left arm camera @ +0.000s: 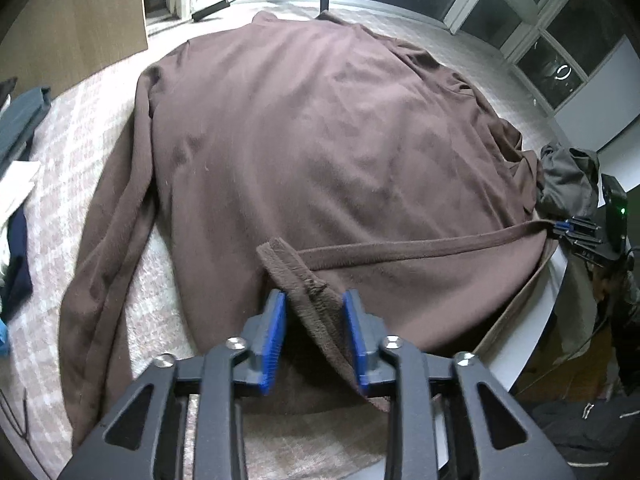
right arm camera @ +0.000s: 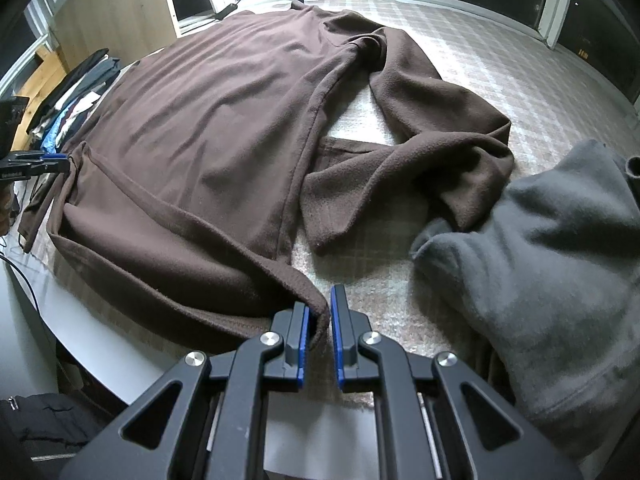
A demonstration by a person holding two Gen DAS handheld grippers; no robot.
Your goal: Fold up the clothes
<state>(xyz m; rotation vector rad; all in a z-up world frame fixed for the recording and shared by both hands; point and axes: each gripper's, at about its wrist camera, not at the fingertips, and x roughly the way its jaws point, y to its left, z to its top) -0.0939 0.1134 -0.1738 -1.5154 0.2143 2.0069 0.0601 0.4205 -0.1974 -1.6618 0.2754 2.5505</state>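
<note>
Brown fleece top [left arm camera: 320,140] lies spread over the patterned cloth [right arm camera: 500,60] that covers the counter [right arm camera: 80,340], body flat, one sleeve [left arm camera: 104,240] trailing along its left side and the other sleeve [right arm camera: 420,120] bunched and doubled back on the right. Each corner of the hem [left arm camera: 400,250] sits in a gripper, which is why that edge runs as a taut raised band between them. The left gripper [left arm camera: 314,328] has its jaws fairly spread with the hem corner draped between the pads; whether they bite the fabric I cannot tell. The right gripper [right arm camera: 318,328] has its jaws nearly together, pinching the other corner, and the cloth lifts there into a peak. Holding both corners at once gives control of the whole bottom edge, which suits carrying it up toward the collar or laying it down straight; the scene fits either. A grey sweatshirt [right arm camera: 560,260] is heaped just right of the bunched sleeve, and folded clothes [right arm camera: 76,92] are stacked at the left edge.
</note>
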